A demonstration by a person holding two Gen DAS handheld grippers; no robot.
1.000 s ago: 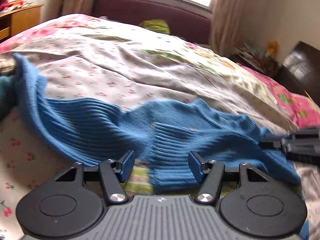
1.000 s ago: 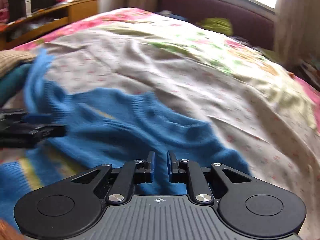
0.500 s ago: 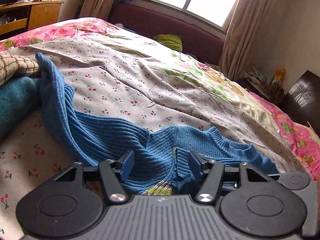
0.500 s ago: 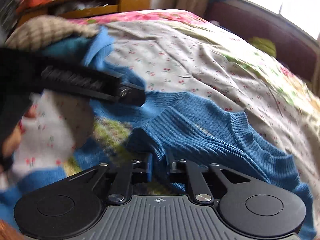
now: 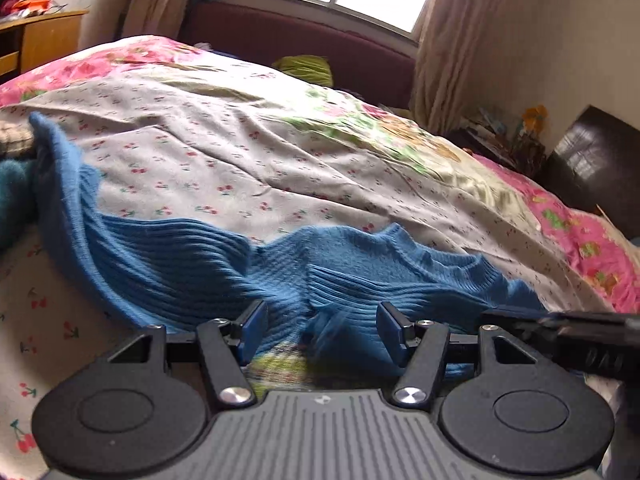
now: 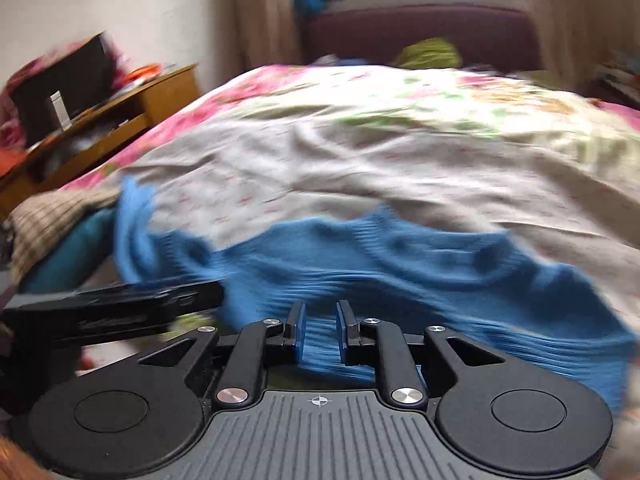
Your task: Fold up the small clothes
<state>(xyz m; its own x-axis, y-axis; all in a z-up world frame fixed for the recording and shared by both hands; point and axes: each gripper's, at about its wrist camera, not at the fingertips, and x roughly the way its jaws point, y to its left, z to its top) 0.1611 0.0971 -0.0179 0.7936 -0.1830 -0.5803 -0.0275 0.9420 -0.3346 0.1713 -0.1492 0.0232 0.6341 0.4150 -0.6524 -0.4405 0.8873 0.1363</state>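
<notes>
A small blue ribbed knit sweater (image 5: 344, 276) lies spread on the flowered bedspread (image 5: 280, 152), one sleeve trailing up to the left. It has a green-yellow striped part near my fingers. My left gripper (image 5: 322, 330) is open and empty just above the sweater's near edge. My right gripper (image 6: 319, 334) has its jaws narrowly apart with blue knit (image 6: 400, 276) between them; the view is blurred. Each gripper shows at the edge of the other's view: the right one (image 5: 568, 332) and the left one (image 6: 120, 308).
A teal garment (image 5: 14, 196) and a checked beige one (image 6: 44, 216) lie piled at the left. A wooden desk (image 6: 120, 120) stands left of the bed. A dark red headboard (image 5: 304, 40), a green cloth (image 5: 306, 66) and a window are at the far end.
Both grippers have swung back from the left pile toward the middle of the sweater. The right jaws have parted slightly. The sweater's fold has shifted.
</notes>
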